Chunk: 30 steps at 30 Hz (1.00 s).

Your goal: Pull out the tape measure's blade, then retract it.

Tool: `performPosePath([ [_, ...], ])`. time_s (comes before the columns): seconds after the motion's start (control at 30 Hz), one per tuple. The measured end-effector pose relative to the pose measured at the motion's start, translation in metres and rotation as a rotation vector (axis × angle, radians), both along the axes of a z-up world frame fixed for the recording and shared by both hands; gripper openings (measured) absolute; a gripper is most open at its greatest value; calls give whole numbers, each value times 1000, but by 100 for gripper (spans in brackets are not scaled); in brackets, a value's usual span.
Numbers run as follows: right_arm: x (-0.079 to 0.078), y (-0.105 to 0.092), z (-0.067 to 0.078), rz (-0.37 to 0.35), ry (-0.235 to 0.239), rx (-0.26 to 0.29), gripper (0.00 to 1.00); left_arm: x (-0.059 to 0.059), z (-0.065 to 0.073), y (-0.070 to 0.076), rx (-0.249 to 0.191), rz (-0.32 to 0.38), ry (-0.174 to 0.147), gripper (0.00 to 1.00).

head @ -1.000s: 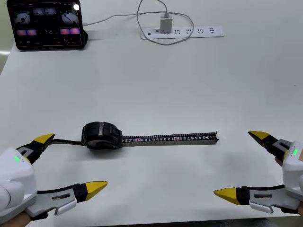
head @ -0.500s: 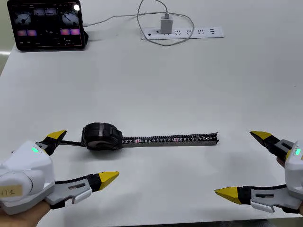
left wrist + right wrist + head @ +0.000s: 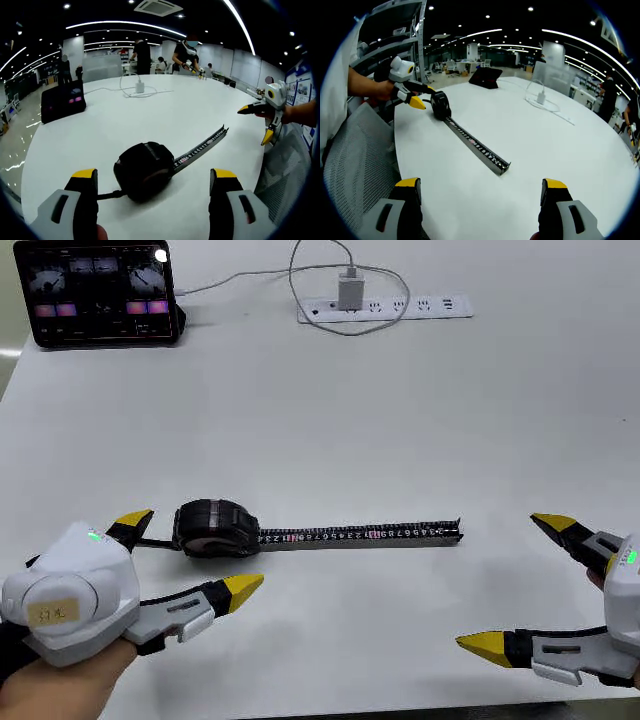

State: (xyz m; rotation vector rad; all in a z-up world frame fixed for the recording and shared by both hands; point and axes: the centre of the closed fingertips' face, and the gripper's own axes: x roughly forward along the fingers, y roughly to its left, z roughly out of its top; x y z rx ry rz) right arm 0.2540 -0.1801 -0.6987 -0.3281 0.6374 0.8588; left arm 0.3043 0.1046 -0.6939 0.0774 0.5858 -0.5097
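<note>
One white desk (image 3: 420,430) carries all items. One tablet (image 3: 100,292) with a lit screen stands at the far left corner of the desk. One white power strip (image 3: 405,308) lies along the far edge, with one white charger (image 3: 350,290) plugged into it and one white cable (image 3: 300,275) looping around the charger and running toward the tablet. Two hand-held grippers are at the near edge. The left gripper (image 3: 190,551) is at the near left, jaws spread wide and holding nothing. In the left gripper view the tape measure case lies on the desk between the two yellow-tipped jaws, and neither jaw touches it. The right gripper (image 3: 514,583) is at the near right, jaws likewise spread wide and holding nothing, well apart from the end of the blade. One tape measure (image 3: 213,529) with a black case rests on the desk in the near left area, just beside the far jaw tip of the left gripper. Its blade (image 3: 360,534) is pulled out and lies flat on the desk, running from the case toward the right edge, roughly parallel to the near edge, with printed numbers facing up. One thin black strap (image 3: 155,539) leaves the left side of the case and passes close to the far jaw of the left gripper.
</note>
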Motion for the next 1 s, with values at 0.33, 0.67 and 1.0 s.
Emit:
performPosePath([
  [0.33,3,-2,1,-3,-4,1,99,10,-12,-2,-56,91,43,88],
  [0.67,5,-6,2,-8,-8,-3,99,13,-17,-17,-96,104,62,87],
  [1.0,10,-5,5,-3,-21,-6,96,17,-15,-18,-114,164,55,88],
])
